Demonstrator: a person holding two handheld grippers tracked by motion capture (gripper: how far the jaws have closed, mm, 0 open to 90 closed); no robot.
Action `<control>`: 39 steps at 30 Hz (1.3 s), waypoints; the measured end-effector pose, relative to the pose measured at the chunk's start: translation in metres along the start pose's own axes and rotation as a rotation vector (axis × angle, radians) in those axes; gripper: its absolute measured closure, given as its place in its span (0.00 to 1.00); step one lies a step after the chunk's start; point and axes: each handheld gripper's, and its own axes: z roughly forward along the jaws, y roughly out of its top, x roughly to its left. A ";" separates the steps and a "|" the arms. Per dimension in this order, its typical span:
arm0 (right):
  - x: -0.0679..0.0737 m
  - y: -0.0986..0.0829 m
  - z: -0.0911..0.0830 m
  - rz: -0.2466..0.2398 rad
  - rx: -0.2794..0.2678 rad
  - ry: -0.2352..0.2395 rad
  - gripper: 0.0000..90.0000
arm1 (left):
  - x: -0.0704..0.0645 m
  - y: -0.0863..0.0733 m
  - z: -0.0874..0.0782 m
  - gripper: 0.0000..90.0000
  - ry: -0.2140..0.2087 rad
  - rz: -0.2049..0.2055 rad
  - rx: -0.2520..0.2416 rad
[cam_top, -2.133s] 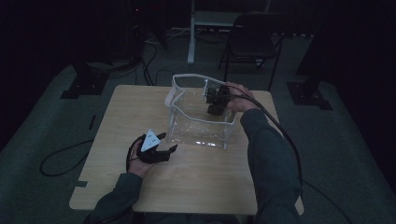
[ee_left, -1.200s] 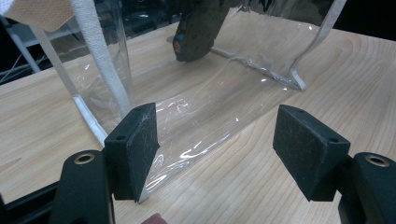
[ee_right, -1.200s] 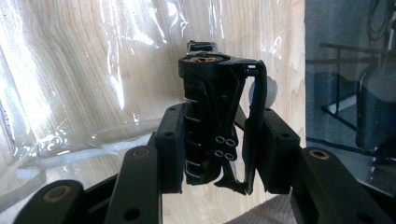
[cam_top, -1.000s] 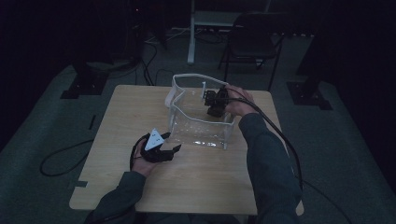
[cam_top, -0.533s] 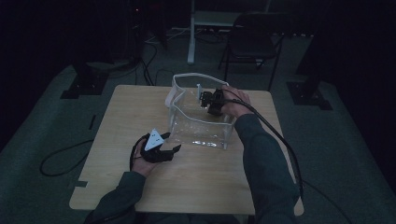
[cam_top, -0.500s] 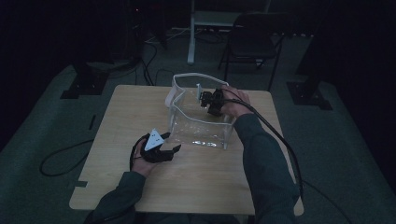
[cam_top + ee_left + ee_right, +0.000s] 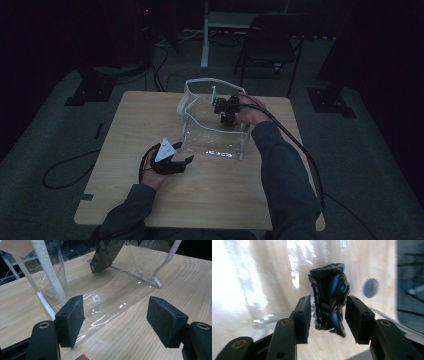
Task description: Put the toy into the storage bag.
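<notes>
Black-and-blue toy (image 7: 329, 297) sits clamped between the right gripper's (image 7: 327, 320) jaws inside the clear bag (image 7: 212, 135).

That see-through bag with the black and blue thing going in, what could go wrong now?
1. The clear bag stands by itself: the left gripper is open just in front of it, not holding it. A push from inside might tip or slide it.
2. The right gripper pinches the black and blue object only near its lower end, so it may twist or slip out.
3. The soft bag wall might fold inward and snag the object.
</notes>
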 end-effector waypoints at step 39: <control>0.023 -0.150 -0.062 0.576 -0.756 -0.202 0.57 | 0.000 -0.003 0.002 0.34 -0.001 -0.001 0.010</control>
